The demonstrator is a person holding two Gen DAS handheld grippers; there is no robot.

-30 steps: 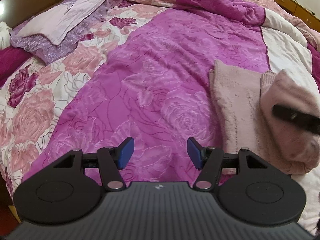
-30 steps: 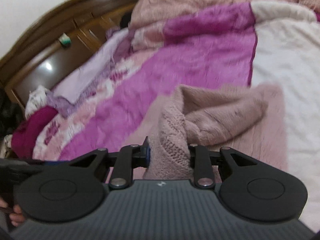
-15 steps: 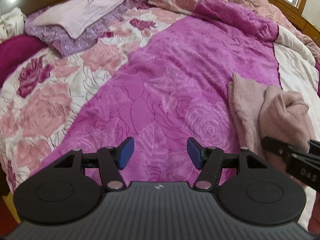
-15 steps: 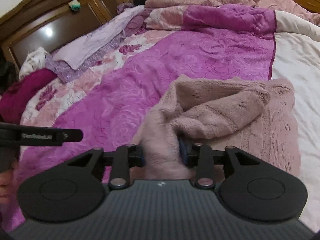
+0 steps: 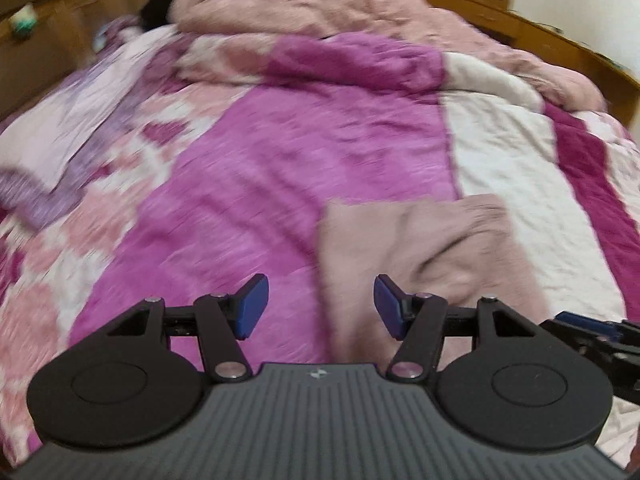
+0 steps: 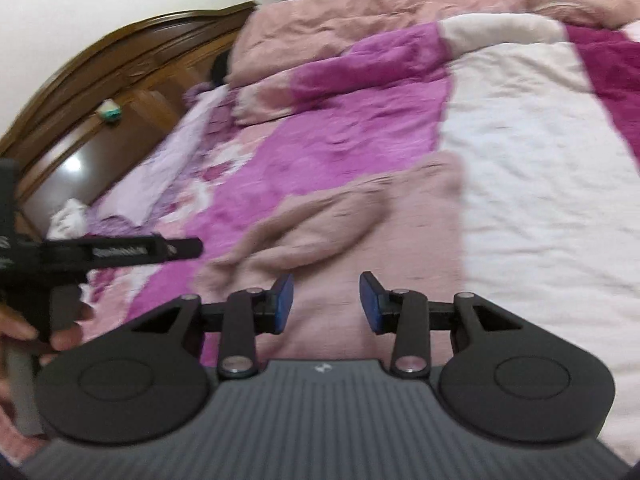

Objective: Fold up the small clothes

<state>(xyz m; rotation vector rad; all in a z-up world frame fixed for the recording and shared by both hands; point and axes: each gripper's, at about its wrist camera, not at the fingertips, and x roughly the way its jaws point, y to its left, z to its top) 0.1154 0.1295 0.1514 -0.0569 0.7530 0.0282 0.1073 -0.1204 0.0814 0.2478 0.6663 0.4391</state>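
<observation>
A small dusty-pink knitted garment lies folded over on the bed, just ahead of both grippers; it also shows in the right wrist view. My left gripper is open and empty, hovering above the garment's left edge. My right gripper is open and empty, just above the garment's near end. The left gripper's body shows at the left of the right wrist view, and the right gripper's tip at the right edge of the left wrist view. Both views are motion-blurred.
The bed is covered by a magenta, pink and white floral quilt. A bunched pink duvet lies at the far end. Lilac pillows and a wooden headboard are at the left. A wooden frame runs along the right.
My right gripper has opened and let go of the pink garment, which now lies on the bed. Both grippers have swung so that the garment lies straight ahead.
</observation>
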